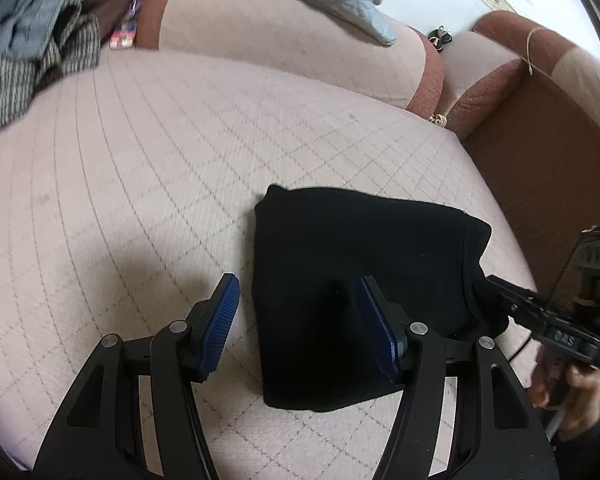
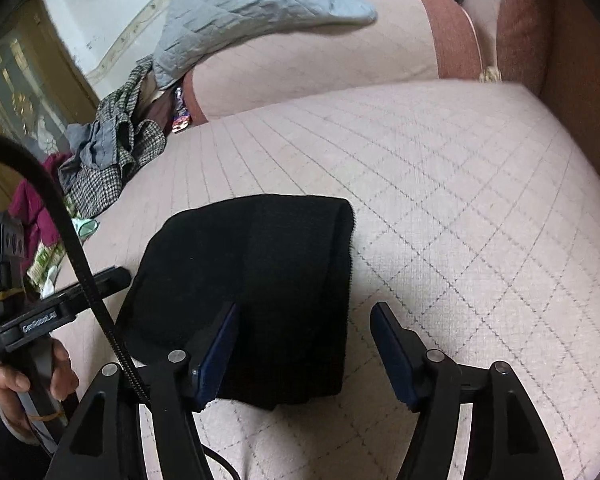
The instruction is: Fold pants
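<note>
Both cameras ride on the hand-held grippers and look forward and steeply down along their own jaws, close above the pink quilted sofa seat [image 1: 148, 168]. The left view looks from the left side, the right from the right — both share the folded black pants [image 1: 360, 288], the backrest cushion [image 2: 320, 64] and each other's gripper at the frame edge.

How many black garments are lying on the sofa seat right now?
1: the folded black pants lie on the seat cushion, below both open grippers. The clothes pile at the far end could hide more.
</note>
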